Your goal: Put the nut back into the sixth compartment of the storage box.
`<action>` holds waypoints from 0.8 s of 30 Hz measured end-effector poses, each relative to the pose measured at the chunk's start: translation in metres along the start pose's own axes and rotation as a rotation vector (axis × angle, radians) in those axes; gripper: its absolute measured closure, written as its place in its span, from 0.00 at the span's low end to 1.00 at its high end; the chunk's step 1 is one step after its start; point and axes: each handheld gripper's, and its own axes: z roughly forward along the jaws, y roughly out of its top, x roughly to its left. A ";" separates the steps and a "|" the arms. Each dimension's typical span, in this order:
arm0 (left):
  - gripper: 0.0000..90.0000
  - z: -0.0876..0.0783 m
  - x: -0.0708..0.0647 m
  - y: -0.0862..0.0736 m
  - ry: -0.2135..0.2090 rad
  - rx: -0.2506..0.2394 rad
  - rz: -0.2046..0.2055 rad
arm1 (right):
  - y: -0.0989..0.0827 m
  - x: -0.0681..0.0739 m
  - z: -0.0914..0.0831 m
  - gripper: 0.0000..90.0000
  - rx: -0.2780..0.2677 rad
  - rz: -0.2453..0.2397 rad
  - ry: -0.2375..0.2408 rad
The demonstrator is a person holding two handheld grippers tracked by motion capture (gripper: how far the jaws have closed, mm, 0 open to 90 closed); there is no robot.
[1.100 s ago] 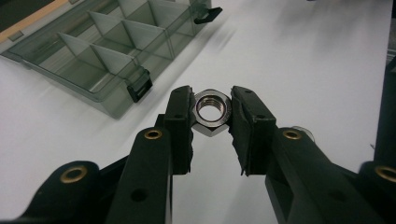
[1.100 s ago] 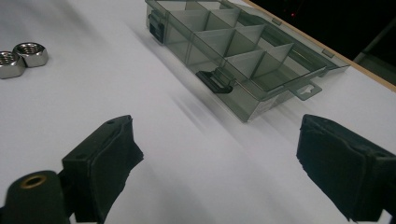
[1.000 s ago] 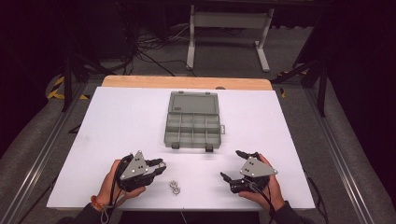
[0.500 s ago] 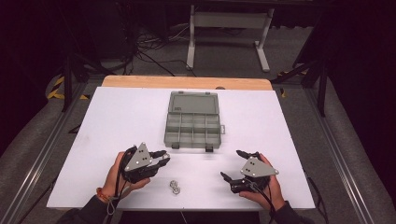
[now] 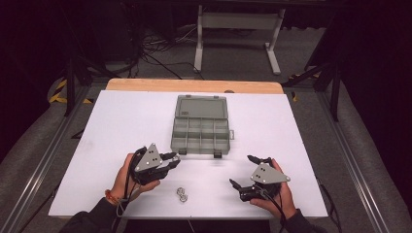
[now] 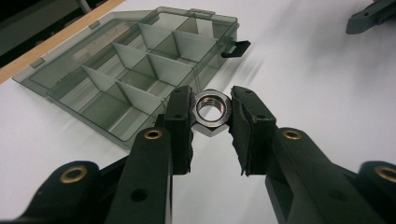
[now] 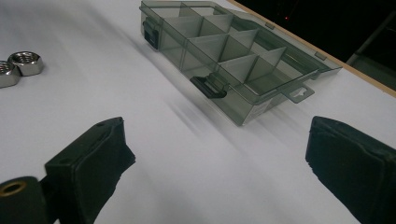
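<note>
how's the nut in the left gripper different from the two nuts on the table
The held nut is pinched between the left gripper fingers, off the table; the two loose nuts lie on the white table.
The held nut stands on edge, its bore facing the camera; the loose ones lie flat, bore up, side by side.
All are shiny metal hex nuts.

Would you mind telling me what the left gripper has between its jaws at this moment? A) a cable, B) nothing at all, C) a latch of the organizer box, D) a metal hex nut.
D: in the left gripper view, the left gripper has its two black pads pressed against opposite sides of a shiny hex nut, lifted off the white table in front of the open compartment box.
</note>
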 end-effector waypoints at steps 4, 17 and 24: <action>0.78 0.003 0.003 0.002 0.002 0.002 0.000 | 0.000 0.000 0.000 0.06 -0.001 0.003 -0.003; 0.78 0.017 0.011 0.008 0.001 -0.002 -0.006 | 0.000 -0.001 0.000 0.05 0.000 0.010 -0.002; 0.78 0.027 0.014 0.013 -0.001 -0.005 -0.008 | 0.000 -0.001 0.000 0.05 -0.002 0.006 -0.001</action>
